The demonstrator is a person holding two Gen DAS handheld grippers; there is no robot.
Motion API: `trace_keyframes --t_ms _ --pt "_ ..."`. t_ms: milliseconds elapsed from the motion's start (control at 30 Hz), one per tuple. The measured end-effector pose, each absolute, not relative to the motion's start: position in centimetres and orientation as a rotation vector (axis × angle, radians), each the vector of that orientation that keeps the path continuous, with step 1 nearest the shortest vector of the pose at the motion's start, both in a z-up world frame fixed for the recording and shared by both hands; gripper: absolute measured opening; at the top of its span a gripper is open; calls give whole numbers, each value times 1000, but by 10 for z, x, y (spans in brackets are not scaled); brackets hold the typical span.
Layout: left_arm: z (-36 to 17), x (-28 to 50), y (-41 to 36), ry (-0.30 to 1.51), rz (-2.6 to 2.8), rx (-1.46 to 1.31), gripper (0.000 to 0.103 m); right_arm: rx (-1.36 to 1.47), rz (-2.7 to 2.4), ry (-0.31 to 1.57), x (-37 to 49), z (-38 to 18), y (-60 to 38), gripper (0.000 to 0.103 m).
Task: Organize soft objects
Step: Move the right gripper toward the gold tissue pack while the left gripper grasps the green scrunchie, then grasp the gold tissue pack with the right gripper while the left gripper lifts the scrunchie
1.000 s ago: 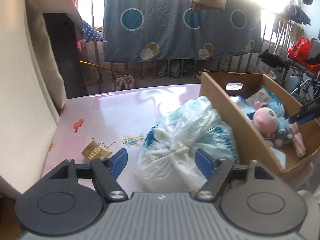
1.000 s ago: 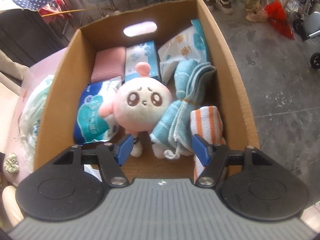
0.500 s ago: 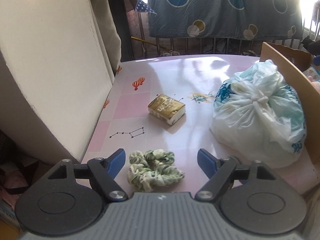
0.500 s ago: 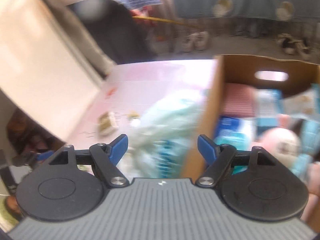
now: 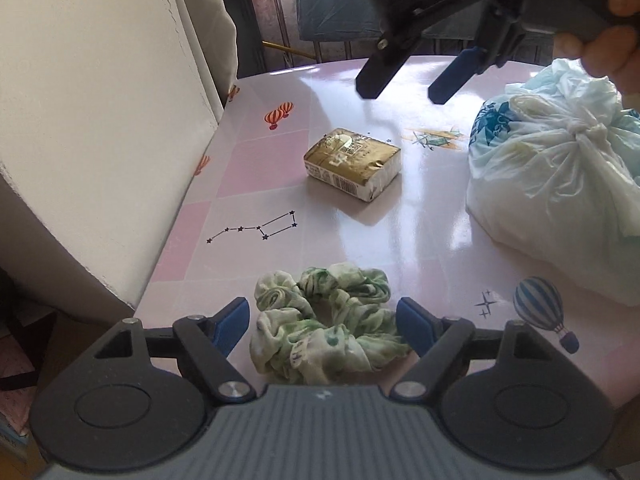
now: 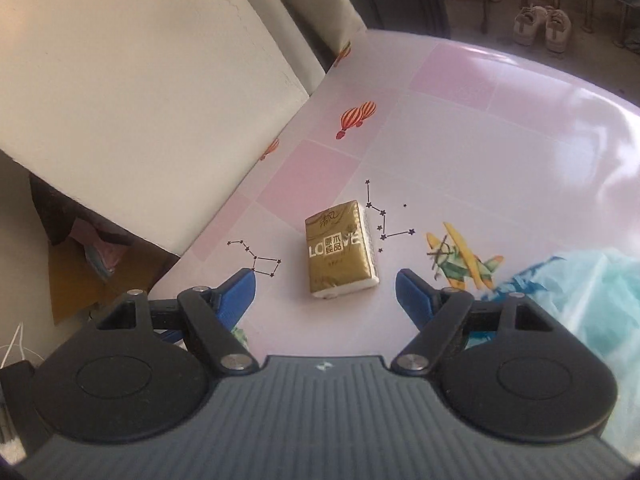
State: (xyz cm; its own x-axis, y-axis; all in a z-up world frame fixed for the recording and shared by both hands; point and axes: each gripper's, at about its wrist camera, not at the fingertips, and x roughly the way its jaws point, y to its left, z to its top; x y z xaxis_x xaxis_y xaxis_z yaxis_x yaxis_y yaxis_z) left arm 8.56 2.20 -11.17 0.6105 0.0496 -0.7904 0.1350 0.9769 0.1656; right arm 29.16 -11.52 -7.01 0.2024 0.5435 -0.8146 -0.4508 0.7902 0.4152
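Two claws, both spread and empty. Left gripper [image 5: 322,322]: straddles the green scrunchie [image 5: 326,322] at the table's [image 5: 420,216] near edge, pads flanking but not pressing. Right gripper [image 6: 324,290]: jaws just opened wider, nothing between them; the gold tissue pack [image 6: 342,250] lies just ahead, mid-table, long axis running roughly along the claw's pointing line. Tied plastic bag [image 5: 556,192]: at the right edge, knotted shut, contents unreadable.

A crumpled green-and-white fabric scrunchie [image 5: 326,326] lies flat at six o'clock of the gold plastic-wrapped tissue pack [image 5: 353,163]; a knotted white-and-teal plastic bag [image 5: 558,176] sits at three.
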Motion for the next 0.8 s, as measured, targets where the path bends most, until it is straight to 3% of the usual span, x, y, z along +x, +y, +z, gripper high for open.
trace_keyframes --t_ms 233,400,467,533,600,800 --pt "-123 94 25 919 -69 167 77 43 683 1239 319 -114 -73 77" --pt "-124 95 31 914 -80 108 57 -18 701 1248 319 -130 -56 76" --pt "-124 95 33 908 -75 96 50 -42 710 1267 317 -137 -52 72" --pt "-123 94 34 906 -66 88 44 -80 701 1269 314 -139 -50 56" --pt "-121 93 36 898 -52 80 37 -97 700 1253 311 -137 -51 54" --pt "-114 89 38 874 -46 56 30 -6 678 1257 311 -129 -68 52"
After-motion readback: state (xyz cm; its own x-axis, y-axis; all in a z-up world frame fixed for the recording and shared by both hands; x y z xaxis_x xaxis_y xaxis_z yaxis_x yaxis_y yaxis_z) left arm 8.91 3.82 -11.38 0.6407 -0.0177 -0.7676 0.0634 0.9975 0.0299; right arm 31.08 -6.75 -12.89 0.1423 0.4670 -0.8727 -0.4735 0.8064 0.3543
